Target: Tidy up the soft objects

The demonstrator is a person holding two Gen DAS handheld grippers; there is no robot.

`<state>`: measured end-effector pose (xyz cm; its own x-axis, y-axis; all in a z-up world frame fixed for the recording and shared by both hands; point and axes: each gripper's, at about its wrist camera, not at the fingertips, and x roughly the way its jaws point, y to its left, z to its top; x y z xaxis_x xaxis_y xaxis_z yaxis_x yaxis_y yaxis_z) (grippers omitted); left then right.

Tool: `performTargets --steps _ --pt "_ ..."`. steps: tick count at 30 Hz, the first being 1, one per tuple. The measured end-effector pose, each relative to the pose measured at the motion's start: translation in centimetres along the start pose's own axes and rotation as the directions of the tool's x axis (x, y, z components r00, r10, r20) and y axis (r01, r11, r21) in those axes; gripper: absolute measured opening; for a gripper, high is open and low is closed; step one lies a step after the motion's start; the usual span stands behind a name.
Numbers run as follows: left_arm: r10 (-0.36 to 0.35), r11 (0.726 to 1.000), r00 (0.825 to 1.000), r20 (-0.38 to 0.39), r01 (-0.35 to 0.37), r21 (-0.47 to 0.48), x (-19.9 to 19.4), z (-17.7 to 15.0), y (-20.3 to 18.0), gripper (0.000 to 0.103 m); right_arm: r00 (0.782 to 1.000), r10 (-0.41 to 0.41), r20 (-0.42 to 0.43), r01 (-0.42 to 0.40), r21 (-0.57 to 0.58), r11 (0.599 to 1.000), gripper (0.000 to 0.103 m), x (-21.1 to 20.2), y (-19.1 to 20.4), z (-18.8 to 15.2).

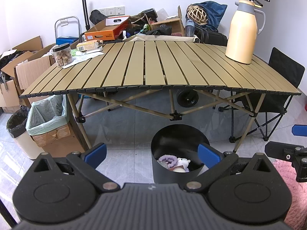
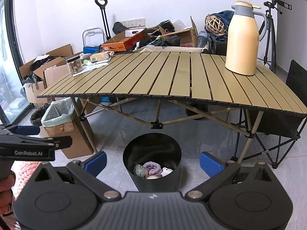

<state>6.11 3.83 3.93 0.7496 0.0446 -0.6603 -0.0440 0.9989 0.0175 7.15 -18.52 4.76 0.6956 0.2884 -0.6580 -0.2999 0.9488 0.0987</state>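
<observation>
1. The left gripper [image 1: 151, 153] is seen spread wide, its blue pads [image 1: 96, 151] holding and touching nothing.
2. The right gripper [image 2: 153, 161] is likewise spread wide and empty.
3. The black bin [image 2: 153, 164] is found on the floor tiles at 6 o'clock of the slatted folding table [image 2: 172, 76]; a purple scrunchie [image 2: 152, 167] and a white plush toy [image 2: 166, 171] are seen inside it.
4. "GenRobot.AI" is read on the left gripper's side in the right wrist view.
5. A cream thermos jug [image 2: 242, 40] is stood at the table's 2 o'clock corner.
</observation>
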Motion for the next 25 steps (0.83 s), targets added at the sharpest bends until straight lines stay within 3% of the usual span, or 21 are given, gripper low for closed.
performTargets --steps 25 --pt "-0.003 1.000 1.000 0.001 0.003 -0.002 -0.05 0.46 -0.55 0.103 1.000 0.000 -0.001 0.000 0.000 1.000 0.103 0.05 0.07 -0.05"
